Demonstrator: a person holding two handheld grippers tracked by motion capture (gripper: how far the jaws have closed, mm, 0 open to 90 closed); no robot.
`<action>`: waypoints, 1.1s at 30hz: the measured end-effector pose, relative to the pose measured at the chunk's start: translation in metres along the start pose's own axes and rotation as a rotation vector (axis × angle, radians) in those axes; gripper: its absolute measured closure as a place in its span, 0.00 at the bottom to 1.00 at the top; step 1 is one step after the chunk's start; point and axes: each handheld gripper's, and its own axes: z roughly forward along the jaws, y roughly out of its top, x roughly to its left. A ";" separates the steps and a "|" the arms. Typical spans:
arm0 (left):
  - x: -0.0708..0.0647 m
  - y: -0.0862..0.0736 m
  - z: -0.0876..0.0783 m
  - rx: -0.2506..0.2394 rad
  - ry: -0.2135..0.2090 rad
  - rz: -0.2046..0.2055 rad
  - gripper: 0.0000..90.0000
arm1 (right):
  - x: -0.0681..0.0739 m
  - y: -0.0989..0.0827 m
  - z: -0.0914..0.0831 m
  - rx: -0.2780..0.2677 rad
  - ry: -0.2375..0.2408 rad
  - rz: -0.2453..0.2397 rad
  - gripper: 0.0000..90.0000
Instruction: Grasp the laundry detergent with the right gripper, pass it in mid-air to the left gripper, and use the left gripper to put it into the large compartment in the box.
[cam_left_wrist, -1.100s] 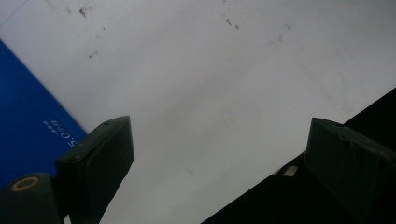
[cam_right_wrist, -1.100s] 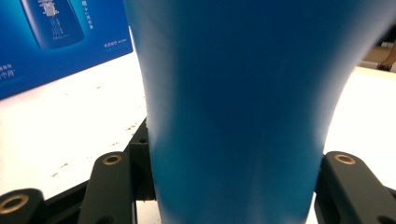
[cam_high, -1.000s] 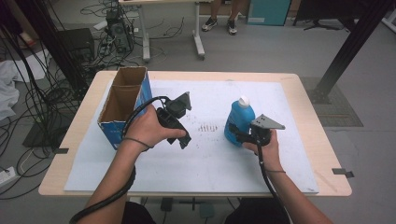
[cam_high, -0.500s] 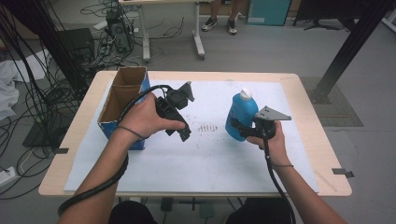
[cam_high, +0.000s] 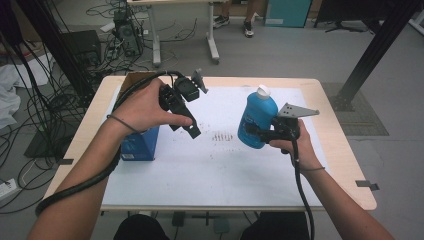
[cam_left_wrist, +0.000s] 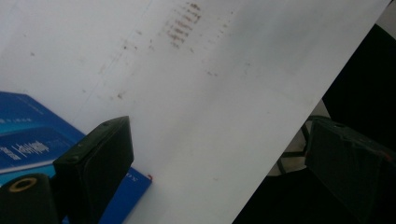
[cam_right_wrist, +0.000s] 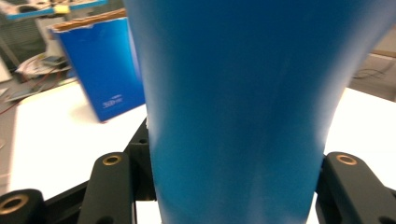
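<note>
Gripping: right gripper (cam_high: 256, 131) has its jaws pinched on the lower body of the blue bottle (cam_high: 258, 118); in the right gripper view the bottle (cam_right_wrist: 243, 107) sits squarely between the two black jaws.
Bottle place: held clear of the table, right of centre, upright with a slight lean, its white cap (cam_high: 263, 91) on top.
Left gripper: left gripper (cam_high: 192, 131) held in the air over the left part of the table, jaws pointing down and toward the near right; in the left gripper view the jaws stand spread with nothing between them.
Box: open blue cardboard box (cam_high: 140, 142) on the left of the table, partly behind the left hand (cam_high: 145, 107).
Surface: white sheet (cam_high: 210, 170) covers the table (cam_high: 345, 165); a patch of small brown marks (cam_high: 222, 136) lies between the two grippers.
</note>
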 end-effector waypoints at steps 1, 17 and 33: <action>-0.001 0.001 -0.002 -0.007 0.001 0.014 0.09 | 0.001 0.003 0.000 0.002 0.012 -0.003 0.49; -0.009 0.007 -0.020 -0.039 -0.034 0.176 0.09 | 0.014 0.028 -0.003 0.005 0.253 -0.054 0.49; -0.020 0.017 -0.024 -0.050 -0.097 0.249 0.10 | 0.029 0.040 -0.002 0.050 0.424 -0.164 0.49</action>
